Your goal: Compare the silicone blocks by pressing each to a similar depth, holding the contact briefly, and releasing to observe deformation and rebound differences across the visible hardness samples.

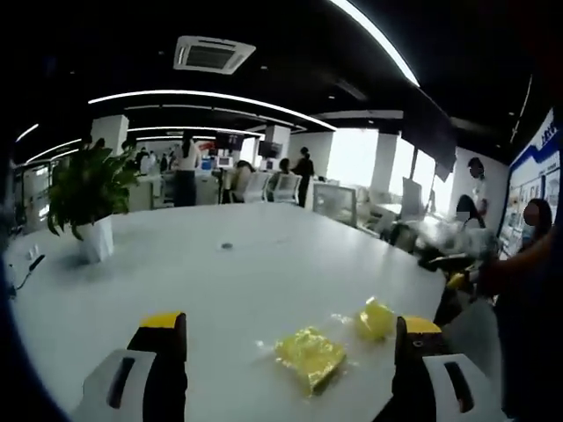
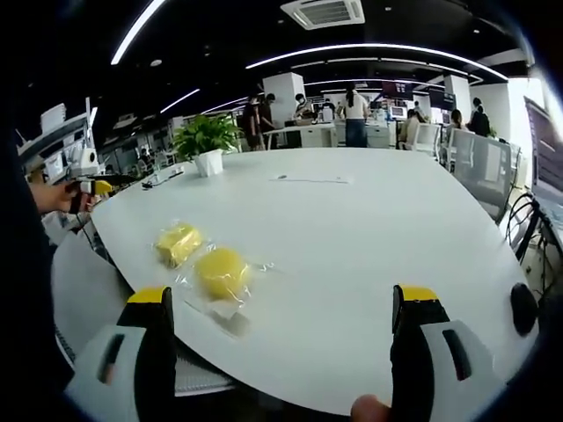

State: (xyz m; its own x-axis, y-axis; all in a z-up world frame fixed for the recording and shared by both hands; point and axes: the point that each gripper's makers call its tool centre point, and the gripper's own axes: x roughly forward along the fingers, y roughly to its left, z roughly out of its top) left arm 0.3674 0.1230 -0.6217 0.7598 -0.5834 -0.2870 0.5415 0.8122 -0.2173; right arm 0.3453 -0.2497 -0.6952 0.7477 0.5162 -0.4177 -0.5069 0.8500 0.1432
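Note:
Two yellow silicone blocks in clear plastic wrap lie on the white table [image 1: 237, 272]. In the left gripper view the larger block [image 1: 310, 355] sits between my jaws, slightly right of centre, and the smaller block [image 1: 376, 318] lies just beyond it to the right. My left gripper [image 1: 290, 338] is open above the table, touching neither. In the right gripper view the round-looking block [image 2: 222, 272] and the other block [image 2: 179, 243] lie near the table's left edge. My right gripper [image 2: 281, 312] is open, with both blocks left of its centre line.
A potted plant [image 1: 88, 198] stands at the table's far left, seen as the plant [image 2: 208, 142] in the right gripper view. A small dark disc [image 1: 227, 246] lies mid-table. People sit at the right edge [image 1: 528, 264]. Office chairs [image 2: 479, 163] ring the table.

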